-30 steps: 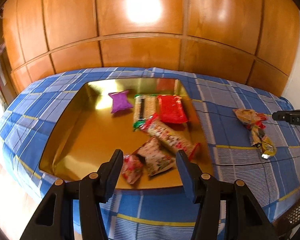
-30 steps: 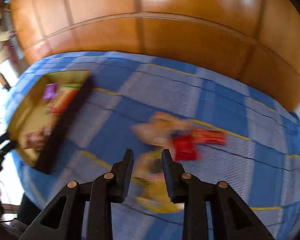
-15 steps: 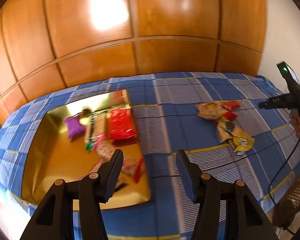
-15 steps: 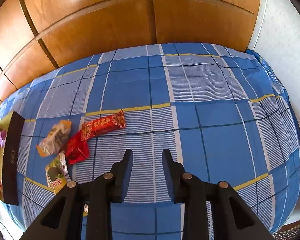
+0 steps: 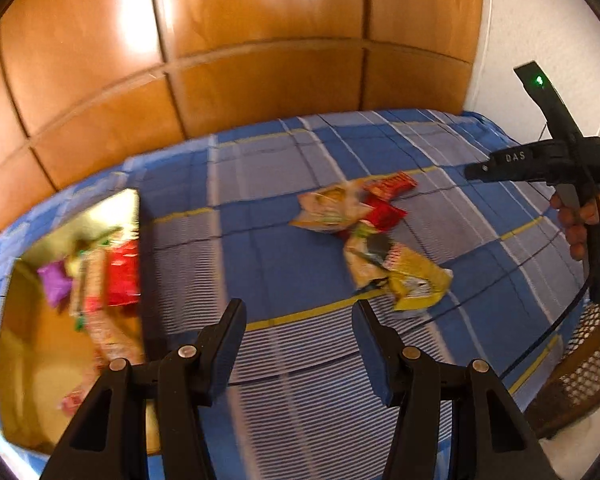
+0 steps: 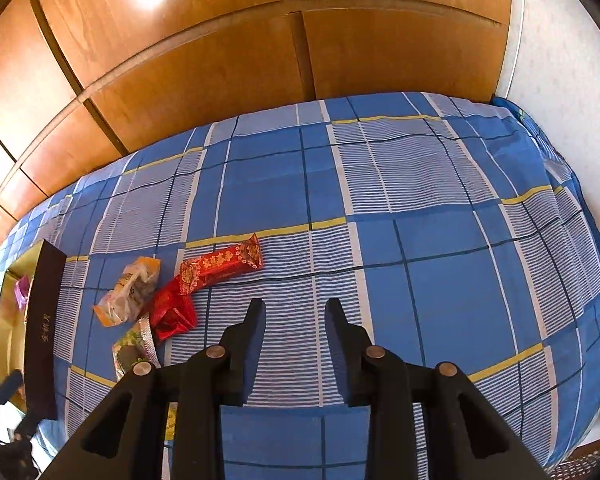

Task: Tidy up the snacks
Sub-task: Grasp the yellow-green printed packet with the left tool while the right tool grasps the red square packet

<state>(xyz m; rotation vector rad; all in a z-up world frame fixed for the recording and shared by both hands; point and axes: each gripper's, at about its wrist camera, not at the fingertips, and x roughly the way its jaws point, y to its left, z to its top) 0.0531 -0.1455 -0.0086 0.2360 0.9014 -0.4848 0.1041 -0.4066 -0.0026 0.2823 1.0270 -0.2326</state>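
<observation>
Both my left gripper (image 5: 298,312) and right gripper (image 6: 295,312) empty, jaws parted; crinkly foil snack packets (image 6: 172,296) heaped left of right gripper, overlapping—risk pinching two together.

Home bedroom. Work surface is a bed with a blue plaid sheet (image 6: 380,208), yellow and white stripes, cloth draping over the far right corner. Behind it, glossy wooden wardrobe panels (image 6: 228,40) run the full width, seams between door sections visible, a light glaring off the varnish. White plastered wall (image 6: 556,40) to the right. Wicker-weave furniture edge (image 5: 580,364) beside the bed. Loose snack packets (image 5: 364,232) and a gold gift-box tray (image 5: 32,376) lying on the sheet: domestic setting.
</observation>
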